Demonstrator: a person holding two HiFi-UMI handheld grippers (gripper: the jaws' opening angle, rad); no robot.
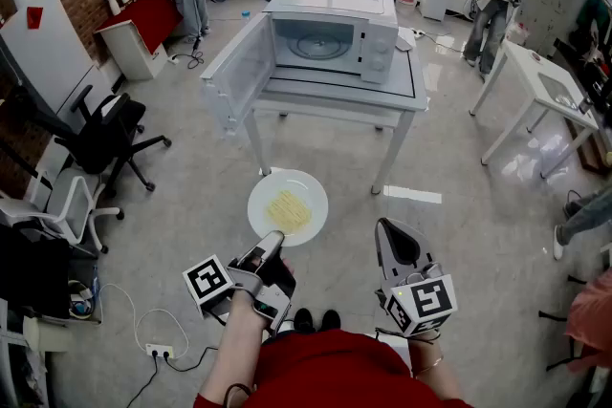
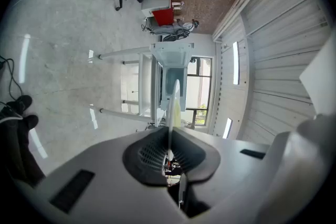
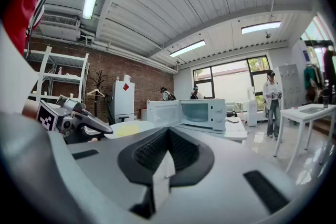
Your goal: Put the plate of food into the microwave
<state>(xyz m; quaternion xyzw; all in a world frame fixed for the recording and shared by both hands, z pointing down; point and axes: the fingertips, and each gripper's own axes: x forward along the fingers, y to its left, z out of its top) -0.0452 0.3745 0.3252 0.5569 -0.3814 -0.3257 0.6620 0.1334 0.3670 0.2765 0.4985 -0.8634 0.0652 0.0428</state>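
A white table [image 1: 320, 96] stands on the grey floor [image 1: 191, 177]; on it sits the microwave [image 1: 330, 33], its door [image 1: 237, 76] swung wide to the left, the cavity bare except for its turntable; the plate [image 1: 260, 205] hangs level over the floor in front of the table, well short of the microwave, with yellow food [image 1: 289, 210] at its middle; the left gripper [image 1: 273, 242] has its jaws pinched nearly together on the plate's near rim (its own view shows the plate edge-on between them); the right gripper [image 1: 385, 226], beside it, has its jaws closed together on nothing.
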